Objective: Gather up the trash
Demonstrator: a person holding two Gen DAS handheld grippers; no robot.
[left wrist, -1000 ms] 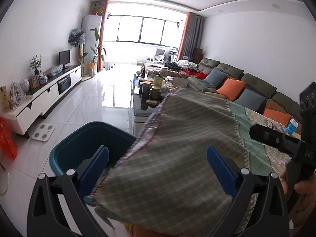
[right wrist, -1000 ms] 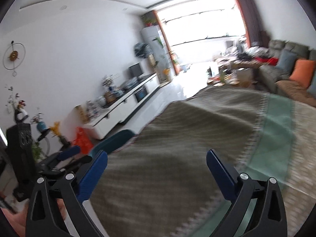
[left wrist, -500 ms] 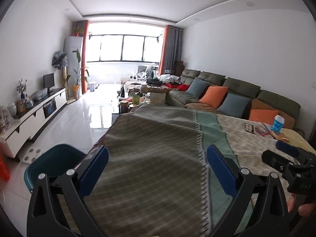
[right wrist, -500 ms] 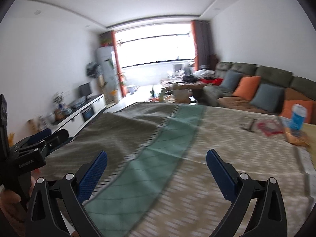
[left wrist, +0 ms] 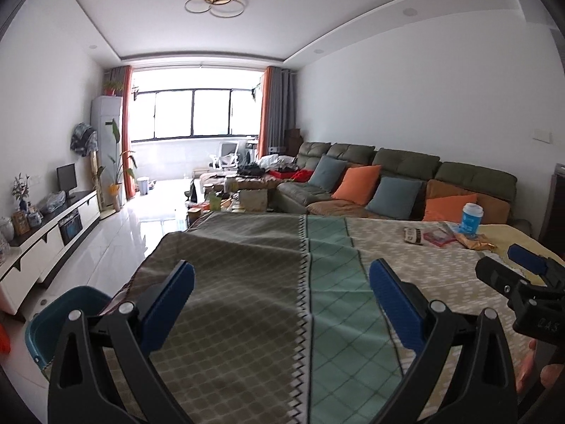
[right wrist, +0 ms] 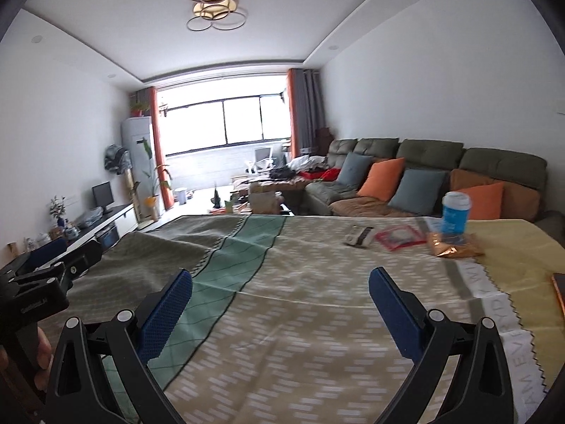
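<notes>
Trash lies at the far right of the cloth-covered table [right wrist: 282, 314]: a blue paper cup [right wrist: 455, 217], a crumpled orange wrapper [right wrist: 452, 249], a red packet [right wrist: 399, 237] and a small white wrapper [right wrist: 360, 237]. The left wrist view shows the same cup [left wrist: 471, 216], orange wrapper [left wrist: 475, 242], red packet [left wrist: 438, 237] and white wrapper [left wrist: 413, 236]. My left gripper [left wrist: 280, 282] is open over the table's left part, empty. My right gripper [right wrist: 280, 284] is open above the middle, well short of the trash. A teal bin [left wrist: 63, 321] stands on the floor at the table's left edge.
A green sofa [right wrist: 423, 173] with orange and grey cushions runs behind the table on the right. A cluttered coffee table [left wrist: 226, 201] stands beyond the far edge. A white TV cabinet [left wrist: 49, 233] lines the left wall, with glossy open floor [left wrist: 130, 233] between.
Both grippers have swung right and levelled out, from the table's left edge and the bin toward the trash at the far right. Both stay open and empty.
</notes>
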